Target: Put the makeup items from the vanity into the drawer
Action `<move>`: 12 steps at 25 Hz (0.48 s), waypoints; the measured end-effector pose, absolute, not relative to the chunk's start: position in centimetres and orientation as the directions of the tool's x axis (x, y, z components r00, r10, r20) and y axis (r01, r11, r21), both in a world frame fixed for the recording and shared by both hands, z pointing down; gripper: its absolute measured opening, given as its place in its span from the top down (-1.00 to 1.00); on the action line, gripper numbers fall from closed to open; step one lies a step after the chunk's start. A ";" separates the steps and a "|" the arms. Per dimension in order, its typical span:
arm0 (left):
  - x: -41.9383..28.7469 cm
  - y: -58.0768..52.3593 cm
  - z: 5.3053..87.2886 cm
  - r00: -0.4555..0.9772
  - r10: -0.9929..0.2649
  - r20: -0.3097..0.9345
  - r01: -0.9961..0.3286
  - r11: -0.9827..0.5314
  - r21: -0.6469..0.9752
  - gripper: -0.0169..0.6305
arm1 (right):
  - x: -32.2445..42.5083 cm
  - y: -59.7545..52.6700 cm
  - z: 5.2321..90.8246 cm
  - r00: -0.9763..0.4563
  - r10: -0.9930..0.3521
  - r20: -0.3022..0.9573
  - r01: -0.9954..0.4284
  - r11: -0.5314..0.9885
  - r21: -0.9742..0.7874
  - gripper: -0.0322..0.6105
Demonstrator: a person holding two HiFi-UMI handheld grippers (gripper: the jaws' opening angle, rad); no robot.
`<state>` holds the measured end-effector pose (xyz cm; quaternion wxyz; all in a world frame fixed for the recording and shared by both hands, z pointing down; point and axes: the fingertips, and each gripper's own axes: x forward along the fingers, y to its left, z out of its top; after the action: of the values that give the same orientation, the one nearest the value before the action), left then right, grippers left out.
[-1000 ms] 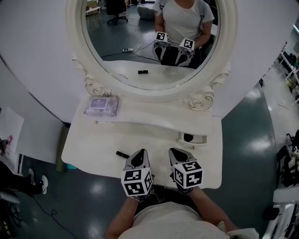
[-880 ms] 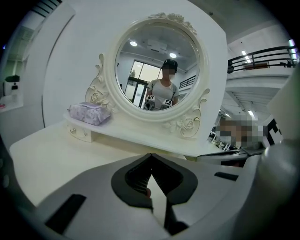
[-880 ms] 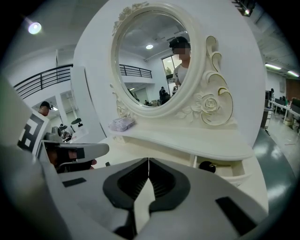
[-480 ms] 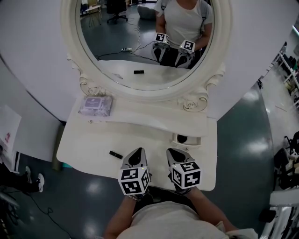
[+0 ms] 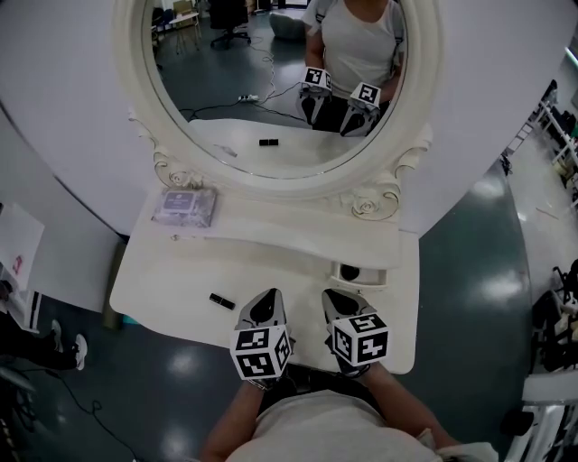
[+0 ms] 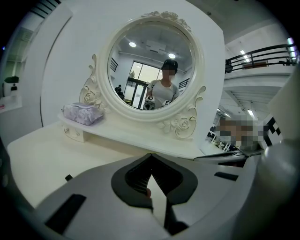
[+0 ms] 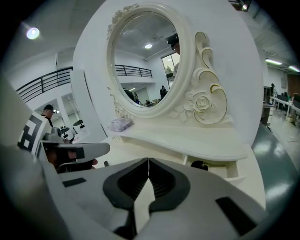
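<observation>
You are standing in a staged set inside a big lab or studio hall, not a home. The white vanity [image 5: 271, 262] is sitting against a curved white partition [image 5: 63, 117], with a glossy dark floor [image 5: 470, 262] spreading out on both sides of it. The mirror [image 5: 271, 135] above the vanity is reflecting an office chair [image 5: 226, 16] and cables [image 5: 237, 101] trailing over the floor. Shelving [image 5: 560, 117] is standing off to the vanity's right, and a railed gallery [image 6: 262, 50] is running high beside it.
</observation>
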<state>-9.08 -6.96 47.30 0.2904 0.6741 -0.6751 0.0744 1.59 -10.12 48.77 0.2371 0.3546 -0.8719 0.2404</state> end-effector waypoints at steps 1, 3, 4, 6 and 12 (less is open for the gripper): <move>-9.2 -6.9 47.3 0.073 -0.866 0.494 -0.953 0.085 0.290 0.93 | 1.4 -10.1 48.8 -0.643 -0.499 0.580 -0.726 0.639 -0.254 0.84; -9.5 -6.6 47.4 0.061 -0.865 0.499 -0.953 0.098 0.286 0.93 | 1.0 -9.9 48.7 -0.660 -0.487 0.572 -0.709 0.655 -0.261 0.84; -9.7 -6.5 47.5 0.055 -0.864 0.501 -0.953 0.105 0.285 0.93 | 0.7 -9.9 48.6 -0.667 -0.480 0.569 -0.701 0.663 -0.262 0.84; -10.1 -6.2 47.5 0.040 -0.863 0.504 -0.952 0.121 0.281 0.93 | 0.1 -9.8 48.7 -0.679 -0.466 0.567 -0.686 0.678 -0.264 0.84; -12.1 -4.8 47.5 -0.023 -0.862 0.507 -0.945 0.184 0.270 0.93 | -2.4 -9.3 48.8 -0.710 -0.412 0.571 -0.634 0.727 -0.263 0.84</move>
<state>-12.08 -4.84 47.47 0.2927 0.6346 -0.7118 0.0710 -2.37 -9.26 48.84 0.2448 0.2918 -0.8965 0.2264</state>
